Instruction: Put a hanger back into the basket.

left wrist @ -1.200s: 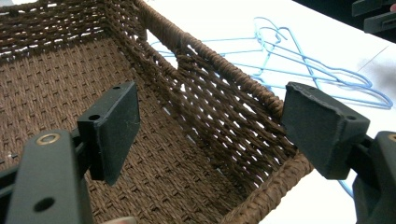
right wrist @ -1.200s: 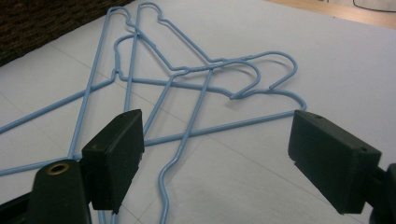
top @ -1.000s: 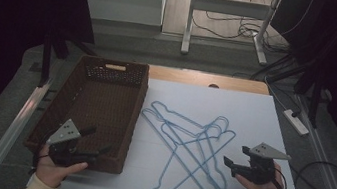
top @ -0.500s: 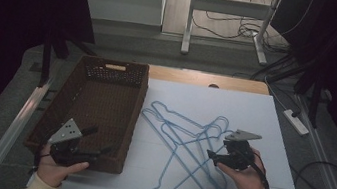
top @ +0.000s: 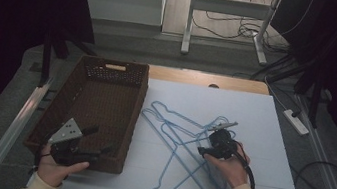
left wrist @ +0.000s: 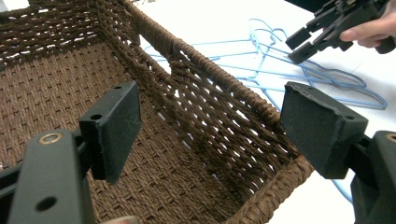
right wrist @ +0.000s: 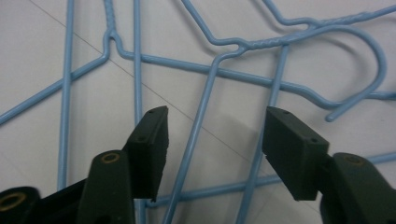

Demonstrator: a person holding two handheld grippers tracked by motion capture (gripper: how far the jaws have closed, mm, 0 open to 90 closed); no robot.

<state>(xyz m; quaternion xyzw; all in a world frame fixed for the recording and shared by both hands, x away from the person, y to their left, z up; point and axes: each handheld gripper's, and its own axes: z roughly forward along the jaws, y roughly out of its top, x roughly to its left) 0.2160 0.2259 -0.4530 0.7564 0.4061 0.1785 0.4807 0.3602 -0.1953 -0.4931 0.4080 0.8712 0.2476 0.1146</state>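
A brown wicker basket stands on the left of the white table. Several blue wire hangers lie tangled beside it. My left gripper is open at the basket's near right corner. In the left gripper view its jaws straddle the basket's right wall without touching it. My right gripper points down over the hangers' right side. Its jaws have just been closing. They stand open, with hanger wires on the table between the pads.
The white tabletop has bare room right of and behind the hangers. A wooden strip runs along its back edge. A power strip and cables lie on the floor at right. My right gripper shows far off above the hangers.
My right gripper has moved left from the table's right side to above the hangers, and its jaws have narrowed. The left gripper and the basket have stayed put.
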